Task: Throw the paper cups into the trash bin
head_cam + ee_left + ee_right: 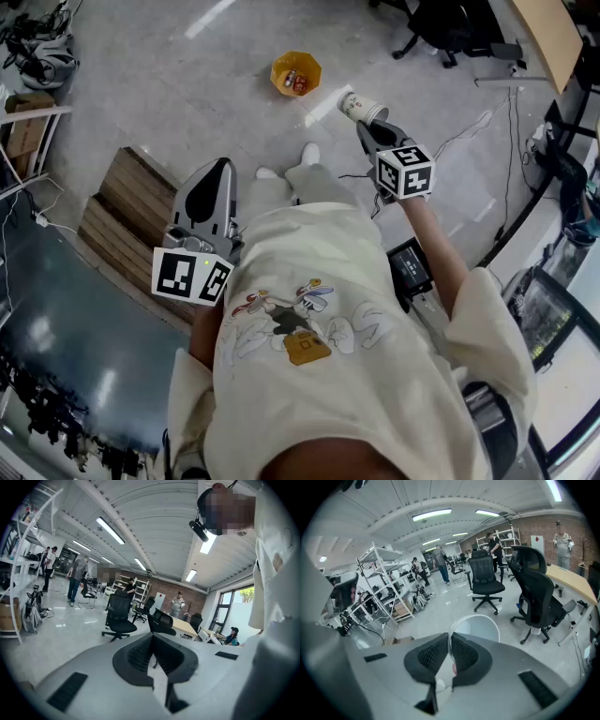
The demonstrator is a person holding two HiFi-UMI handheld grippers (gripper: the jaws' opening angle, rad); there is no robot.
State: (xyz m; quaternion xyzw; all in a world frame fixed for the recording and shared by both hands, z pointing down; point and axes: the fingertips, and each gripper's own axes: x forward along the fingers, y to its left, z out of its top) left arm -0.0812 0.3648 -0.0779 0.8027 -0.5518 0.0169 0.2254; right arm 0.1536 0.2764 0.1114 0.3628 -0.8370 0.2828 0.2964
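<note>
A white paper cup hangs in the air, its wall pinched by my right gripper, which is shut on it. In the right gripper view the cup shows its open mouth just past the jaws, with the rim clamped between the pads of the right gripper. A yellow trash bin stands on the floor ahead, to the left of the cup, with some rubbish in it. My left gripper is held low at the person's left side; the left gripper is shut with nothing in it.
A wooden pallet lies on the floor at the left. A white cable runs across the floor at the right. Black office chairs stand about, and a desk is at the far right. People stand in the background.
</note>
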